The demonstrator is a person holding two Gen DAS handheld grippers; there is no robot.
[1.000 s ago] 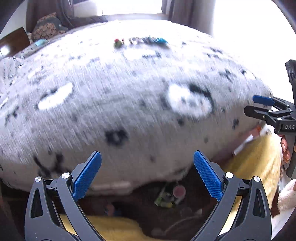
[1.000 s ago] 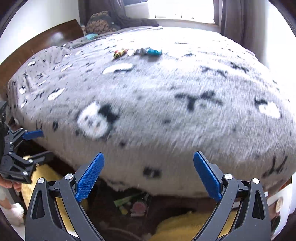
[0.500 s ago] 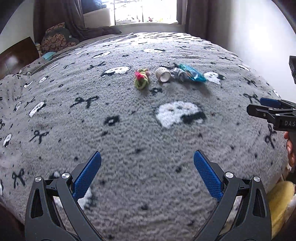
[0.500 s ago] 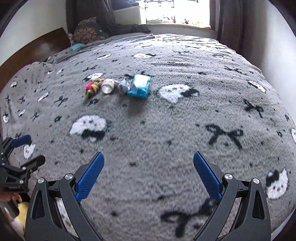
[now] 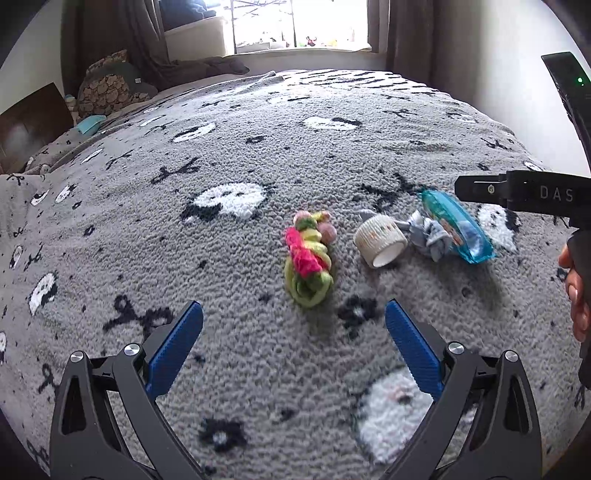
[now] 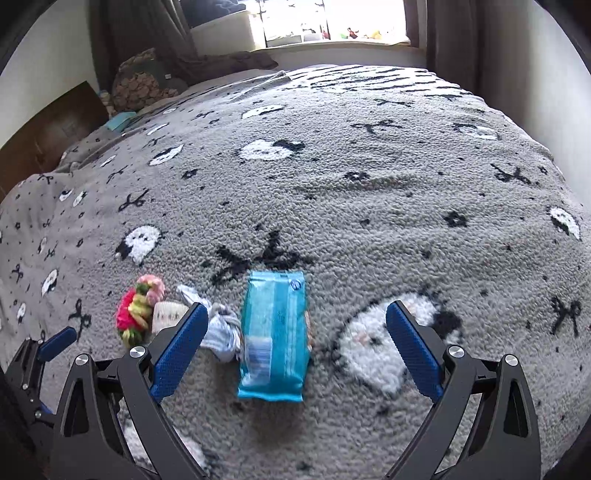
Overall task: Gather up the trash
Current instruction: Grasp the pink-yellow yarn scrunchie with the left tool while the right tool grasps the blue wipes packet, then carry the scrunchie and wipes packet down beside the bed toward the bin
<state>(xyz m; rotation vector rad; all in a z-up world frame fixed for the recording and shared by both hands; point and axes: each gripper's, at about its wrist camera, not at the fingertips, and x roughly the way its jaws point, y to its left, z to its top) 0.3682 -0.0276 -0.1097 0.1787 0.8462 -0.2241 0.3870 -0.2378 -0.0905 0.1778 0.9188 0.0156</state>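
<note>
Several items lie in a row on a grey patterned blanket point(image 5: 258, 147). A pink and green yarn bundle point(image 5: 308, 264) lies just ahead of my open, empty left gripper point(image 5: 293, 343). To its right are a white tape roll point(image 5: 380, 242), a crumpled grey-white cloth point(image 5: 430, 236) and a blue plastic wrapper point(image 5: 456, 227). In the right wrist view the blue wrapper point(image 6: 275, 334) lies flat between the fingers of my open, empty right gripper point(image 6: 295, 343), with the cloth point(image 6: 221, 328), tape roll point(image 6: 166, 314) and yarn bundle point(image 6: 138, 314) to its left.
The blanket point(image 6: 369, 184) covers a bed. Patterned pillows point(image 5: 107, 88) lie at the far left by a dark headboard point(image 5: 29, 125). A window point(image 5: 299, 26) with curtains is at the far end. A wall point(image 5: 498, 55) runs along the right side.
Both grippers rose from below the bed's edge and moved forward over the blanket. The row of items is now close in front of them. Both stayed open.
</note>
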